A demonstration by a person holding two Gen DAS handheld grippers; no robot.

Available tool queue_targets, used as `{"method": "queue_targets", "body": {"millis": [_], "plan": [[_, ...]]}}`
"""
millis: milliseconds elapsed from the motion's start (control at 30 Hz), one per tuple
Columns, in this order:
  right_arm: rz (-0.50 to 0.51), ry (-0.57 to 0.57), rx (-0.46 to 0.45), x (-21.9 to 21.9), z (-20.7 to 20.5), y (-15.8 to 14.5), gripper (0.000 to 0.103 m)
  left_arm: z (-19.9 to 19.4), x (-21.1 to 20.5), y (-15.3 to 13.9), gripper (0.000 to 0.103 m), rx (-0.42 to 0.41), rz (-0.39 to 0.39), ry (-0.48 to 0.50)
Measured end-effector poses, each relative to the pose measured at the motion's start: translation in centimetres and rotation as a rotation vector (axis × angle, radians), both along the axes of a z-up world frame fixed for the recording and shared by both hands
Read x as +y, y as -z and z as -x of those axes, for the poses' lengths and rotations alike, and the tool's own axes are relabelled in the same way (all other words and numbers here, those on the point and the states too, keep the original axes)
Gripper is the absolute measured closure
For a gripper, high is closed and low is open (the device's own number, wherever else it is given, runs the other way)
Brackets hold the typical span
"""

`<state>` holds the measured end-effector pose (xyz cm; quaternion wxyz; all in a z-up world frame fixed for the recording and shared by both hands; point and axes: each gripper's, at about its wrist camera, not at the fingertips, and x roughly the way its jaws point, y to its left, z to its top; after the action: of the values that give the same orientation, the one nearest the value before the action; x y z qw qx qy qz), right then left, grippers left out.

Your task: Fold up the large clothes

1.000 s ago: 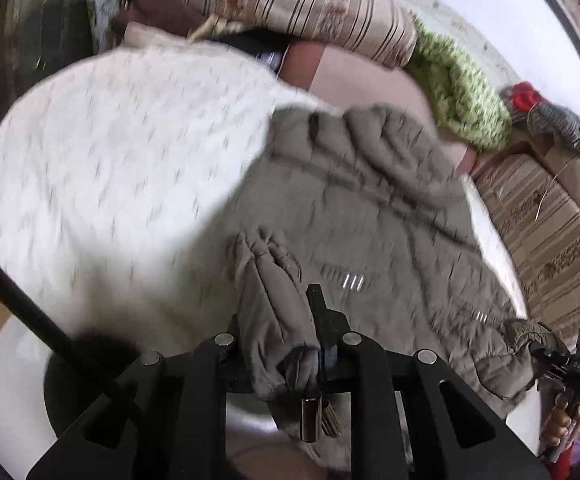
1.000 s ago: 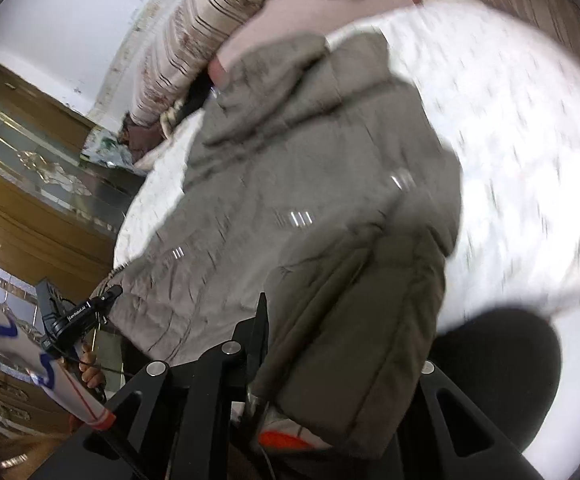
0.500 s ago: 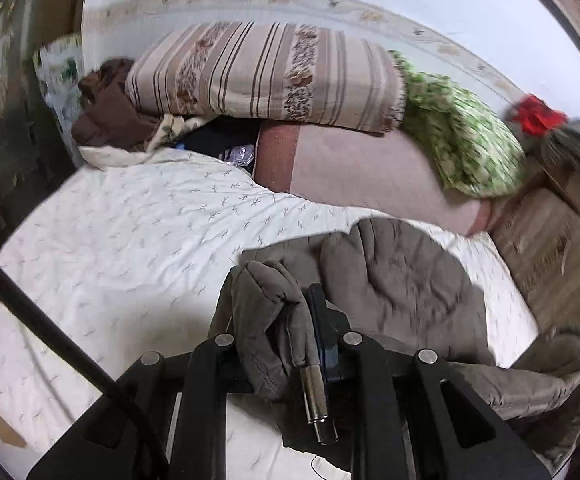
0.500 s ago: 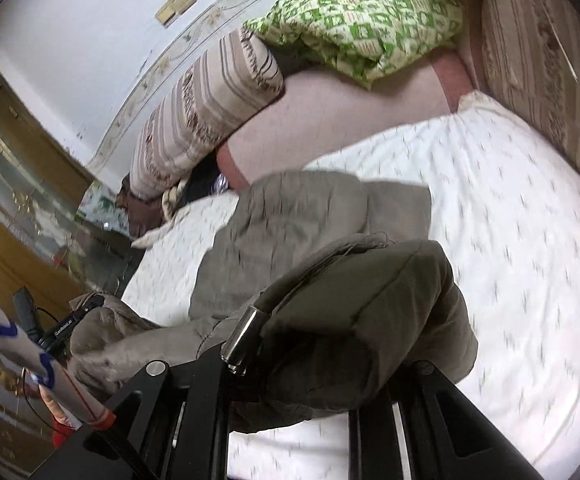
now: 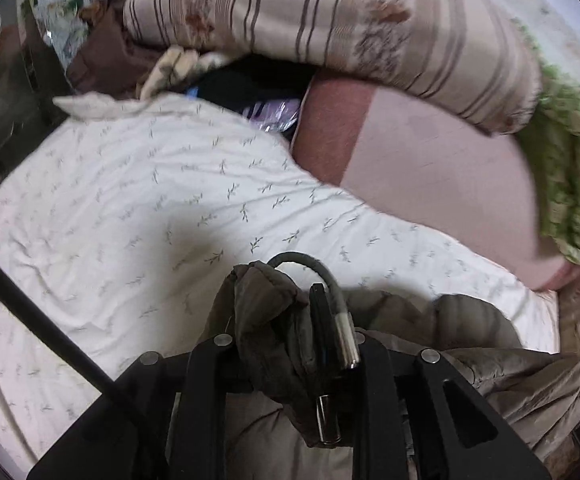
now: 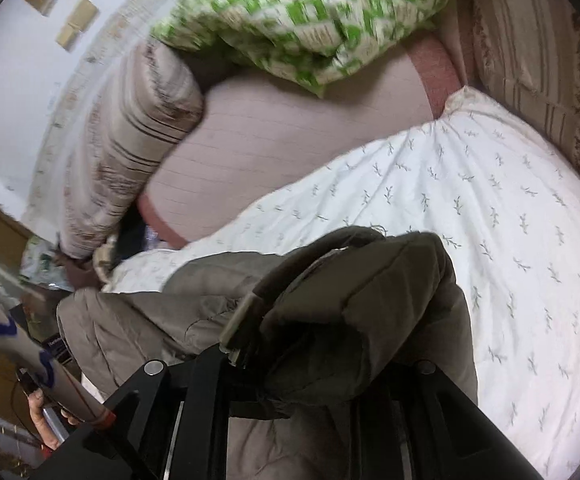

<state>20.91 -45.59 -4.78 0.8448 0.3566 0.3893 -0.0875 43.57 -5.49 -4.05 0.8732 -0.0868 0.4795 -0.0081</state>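
Jaws of left gripper (image 5: 290, 344) and right gripper (image 6: 310, 356) easing open, padded jacket (image 6: 354, 312) bunched between each, lower centre over bed (image 6: 510, 208). Risk: fabric slips early (drawcord (image 5: 326, 276) may snag), fold lands crooked.

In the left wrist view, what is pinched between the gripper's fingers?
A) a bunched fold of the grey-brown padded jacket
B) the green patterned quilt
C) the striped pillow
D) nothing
A: the left gripper has a bunched fold of the padded jacket clamped between its fingers, its drawcord looping above.
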Motion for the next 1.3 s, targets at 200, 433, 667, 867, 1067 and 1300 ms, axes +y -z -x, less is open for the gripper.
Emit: {"method": "queue_targets", "body": {"millis": [200, 433, 667, 867, 1067, 1300], "plan": [[-0.040, 0.016, 0.044, -1.2, -3.6, 5.2, 0.081, -3.1, -1.5, 6.2, 0.077, 0.049, -0.077, 0.000], [-0.113, 0.059, -0.009, -1.6, -2.9, 5.9, 0.065, -2.8, 0.9, 4.7, 0.056, 0.033, 0.111, 0.039], [0.058, 0.097, -0.098, 0.4, 0.7, -0.3, 0.006, 1.3, 4.5, -2.4, 0.039, -0.085, 0.230, 0.034], [0.262, -0.050, -0.053, 8.0, 2.0, -4.2, 0.017, 9.4, 5.0, -6.4, 0.038, -0.182, 0.114, 0.094], [0.402, -0.207, -0.032, 17.2, 0.9, -3.2, 0.028, 17.0, 4.9, -4.0, 0.029, -0.218, 0.161, 0.161], [0.467, -0.153, 0.082, 19.5, -6.1, 2.4, 0.028, 15.1, 0.8, 2.8, 0.029, -0.085, 0.124, 0.229]]}}
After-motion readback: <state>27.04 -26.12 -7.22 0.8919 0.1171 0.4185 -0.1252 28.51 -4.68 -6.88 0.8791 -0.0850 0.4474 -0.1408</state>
